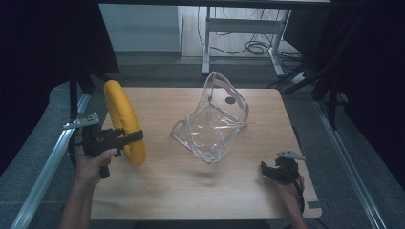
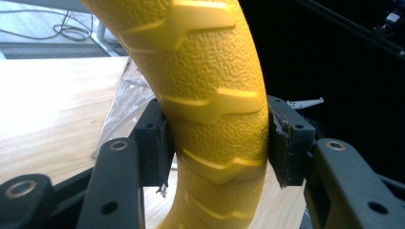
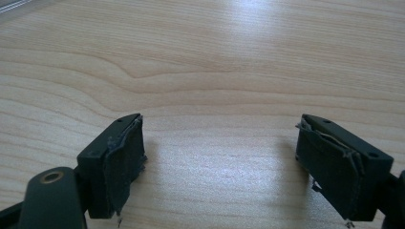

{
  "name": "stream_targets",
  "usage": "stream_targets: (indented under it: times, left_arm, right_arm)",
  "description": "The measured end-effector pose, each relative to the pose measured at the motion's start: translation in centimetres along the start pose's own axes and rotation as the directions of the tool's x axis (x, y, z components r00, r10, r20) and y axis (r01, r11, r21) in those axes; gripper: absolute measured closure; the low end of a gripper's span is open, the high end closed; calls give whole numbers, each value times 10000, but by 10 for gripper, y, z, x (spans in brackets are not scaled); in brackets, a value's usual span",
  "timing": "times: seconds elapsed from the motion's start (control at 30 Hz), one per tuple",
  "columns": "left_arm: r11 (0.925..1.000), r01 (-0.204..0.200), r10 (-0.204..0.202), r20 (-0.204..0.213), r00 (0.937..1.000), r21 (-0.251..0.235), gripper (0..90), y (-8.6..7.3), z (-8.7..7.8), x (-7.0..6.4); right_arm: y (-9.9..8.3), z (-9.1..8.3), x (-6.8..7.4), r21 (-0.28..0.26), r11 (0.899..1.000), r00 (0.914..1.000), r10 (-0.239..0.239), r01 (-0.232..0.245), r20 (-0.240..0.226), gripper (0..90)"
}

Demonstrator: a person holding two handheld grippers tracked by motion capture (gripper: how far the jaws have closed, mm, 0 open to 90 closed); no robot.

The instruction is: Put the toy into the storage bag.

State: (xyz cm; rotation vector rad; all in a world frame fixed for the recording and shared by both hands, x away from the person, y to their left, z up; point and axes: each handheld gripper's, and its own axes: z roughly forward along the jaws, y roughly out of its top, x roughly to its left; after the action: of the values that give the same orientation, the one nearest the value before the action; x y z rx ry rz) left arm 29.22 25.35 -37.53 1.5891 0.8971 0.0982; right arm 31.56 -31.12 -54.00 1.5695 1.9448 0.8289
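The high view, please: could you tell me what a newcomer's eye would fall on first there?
First, the yellow ring, held upright over the table's left side, clamped in the left gripper; the left gripper view shows its ridged, pebbled surface between the jaws. Next, the clear bag, standing crumpled at the table's middle. The right gripper sits low at the right, open over bare wood.

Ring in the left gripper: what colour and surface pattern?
Yellow ring, pebbled with raised ridges; left gripper view.
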Motion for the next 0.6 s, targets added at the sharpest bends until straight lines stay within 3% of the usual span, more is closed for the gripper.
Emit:
stream_targets:
  times: [0.17, 0.4, 0.6]
  left_arm:
    - [9998, -60, 61, 78, 10000, -209, 487, 4, 1, -4]
    - [9969, -551, 540, -212, 9983, -559, 487, 16, 9, -17]
    - [9950, -623, 625, 2, 9980, -779, 487, 26, 17, -24]
  right_arm:
    - [0, 0, 0, 13, 10000, 10000, 33, -33, -4, 168]
    - [0, 0, 0, 41, 10000, 10000, 41, -41, -15, 168]
    - [0, -1, 1, 61, 9999, 9999, 105, -104, -35, 168]
